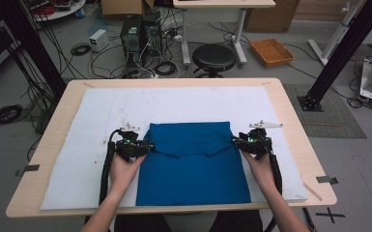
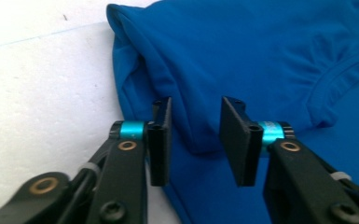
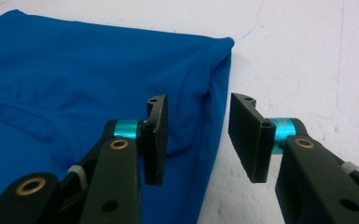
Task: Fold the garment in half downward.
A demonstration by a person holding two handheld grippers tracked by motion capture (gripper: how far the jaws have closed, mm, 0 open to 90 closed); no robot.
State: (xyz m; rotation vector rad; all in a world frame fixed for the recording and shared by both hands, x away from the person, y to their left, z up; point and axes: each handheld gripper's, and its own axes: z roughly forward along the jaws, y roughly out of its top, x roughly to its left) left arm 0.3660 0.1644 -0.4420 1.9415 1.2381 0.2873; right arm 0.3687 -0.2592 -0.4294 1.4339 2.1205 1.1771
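The blue shirt lies partly folded at the middle of the white mat on the desk. Closing now could pinch only the top layer, so the fold might slip apart. The left gripper and right gripper sit at the shirt's side edges, fingers spread wide around the hems, gripping nothing.

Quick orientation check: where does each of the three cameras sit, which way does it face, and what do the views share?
High view: above the person's side, looking forward and down on the table; forearms, left gripper and right gripper flank the blue shirt.
Left gripper view: rides the left gripper, looking along its open jaws at the shirt's folded left edge.
Right gripper view: rides the right gripper, jaws open astride the shirt's right edge.
Shared: all three show the blue shirt on the white mat.
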